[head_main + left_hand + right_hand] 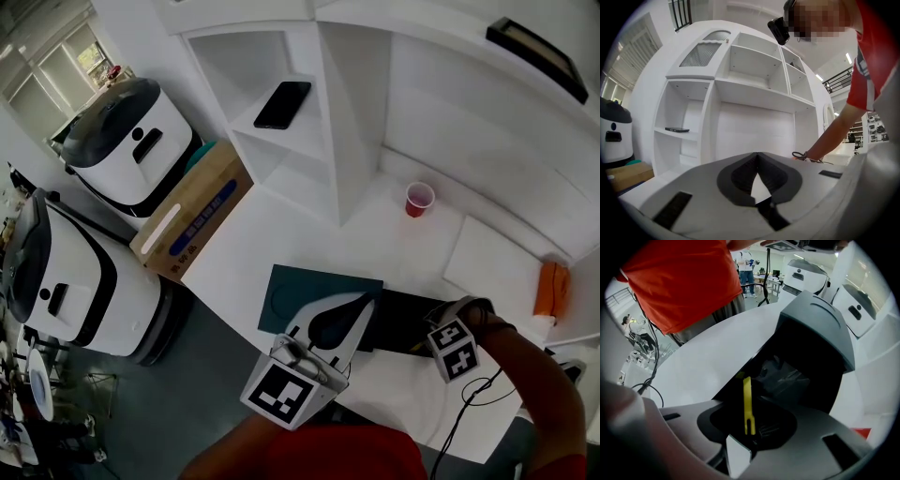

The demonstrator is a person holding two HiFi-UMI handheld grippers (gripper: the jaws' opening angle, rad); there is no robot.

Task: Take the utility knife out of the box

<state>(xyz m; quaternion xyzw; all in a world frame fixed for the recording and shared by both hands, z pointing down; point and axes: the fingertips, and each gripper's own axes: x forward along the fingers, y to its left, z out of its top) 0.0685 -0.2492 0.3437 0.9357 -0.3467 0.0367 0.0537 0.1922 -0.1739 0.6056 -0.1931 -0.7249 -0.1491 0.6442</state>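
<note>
So the right gripper [756, 423] was pointed straight down into the black box [398, 317], jaws spread wide and not pinching anything. The utility knife [747, 404] was in there, showing as a skinny yellow strip right between those jaws, with the box's dark walls close around them. Something like crinkly clear plastic [787, 378] sat deeper in the box, at 1 o'clock of the strip.

The left gripper [368, 300] hovered near the box's 9 o'clock edge, its tips clenched together on nothing.

A flat, matte dark-teal lid [291, 286] lay at 9 o'clock of the box, one corner almost at the curved front edge of the desk [394, 253]. There was plenty of bare, smooth white top toward 12 o'clock, up to a red plastic cup [419, 199]. The white shelf upright [342, 122] closed things off at 11 o'clock, with a slim black phone [282, 104] on a shelf beside it. A brown cardboard carton [192, 214] sat past the desk edge at 10 o'clock
</note>
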